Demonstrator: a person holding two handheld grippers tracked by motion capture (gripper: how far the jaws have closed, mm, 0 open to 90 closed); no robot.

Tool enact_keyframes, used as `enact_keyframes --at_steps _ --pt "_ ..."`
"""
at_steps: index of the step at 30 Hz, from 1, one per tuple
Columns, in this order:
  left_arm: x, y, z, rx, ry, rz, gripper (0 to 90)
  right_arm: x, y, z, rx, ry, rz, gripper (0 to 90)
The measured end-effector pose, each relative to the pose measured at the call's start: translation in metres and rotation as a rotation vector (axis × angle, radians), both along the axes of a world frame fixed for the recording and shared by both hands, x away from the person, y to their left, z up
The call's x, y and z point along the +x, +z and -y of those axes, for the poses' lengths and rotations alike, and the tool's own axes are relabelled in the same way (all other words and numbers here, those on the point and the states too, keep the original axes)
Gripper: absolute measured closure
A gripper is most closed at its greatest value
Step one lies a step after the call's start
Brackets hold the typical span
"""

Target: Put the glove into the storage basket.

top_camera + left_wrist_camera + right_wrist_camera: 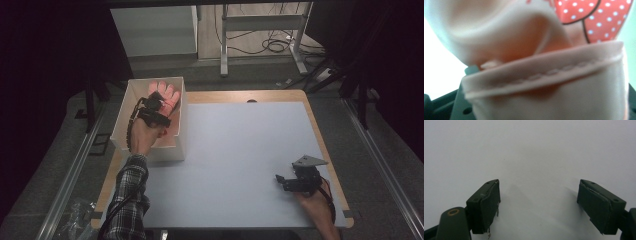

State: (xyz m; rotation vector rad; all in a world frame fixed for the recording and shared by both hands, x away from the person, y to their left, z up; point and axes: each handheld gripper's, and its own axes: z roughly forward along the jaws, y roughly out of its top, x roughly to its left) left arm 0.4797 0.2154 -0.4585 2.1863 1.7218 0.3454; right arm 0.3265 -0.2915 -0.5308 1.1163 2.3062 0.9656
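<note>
A pink rubber glove [169,93] lies inside a white open box [179,131] at the table's back left. My left gripper [158,98] reaches down into the box, right over the glove. In the left gripper view the glove's hemmed cuff [544,75] sits between the jaws, which show spread apart at the bottom corners; a red patch with white dots [596,17] shows behind. My right gripper [279,179] rests low over the white sheet at the front right. It stands open [539,202] with nothing between its fingers.
A white sheet [240,150] covers most of the wooden table [320,135]. A metal stand [260,30] and cables lie on the floor behind the table. Crumpled clear plastic [75,215] sits off the front left corner.
</note>
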Motion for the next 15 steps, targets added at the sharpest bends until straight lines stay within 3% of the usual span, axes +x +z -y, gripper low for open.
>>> enact_keyframes --at_steps 4,15 --pt "0.007 -0.006 0.008 0.023 0.000 -0.041 35.4 0.000 0.000 0.000 0.000 0.000 0.000 18.8" --pt "0.025 -0.025 0.021 0.035 0.013 -0.174 33.9 0.000 0.000 0.000 0.000 0.000 0.000 18.8"
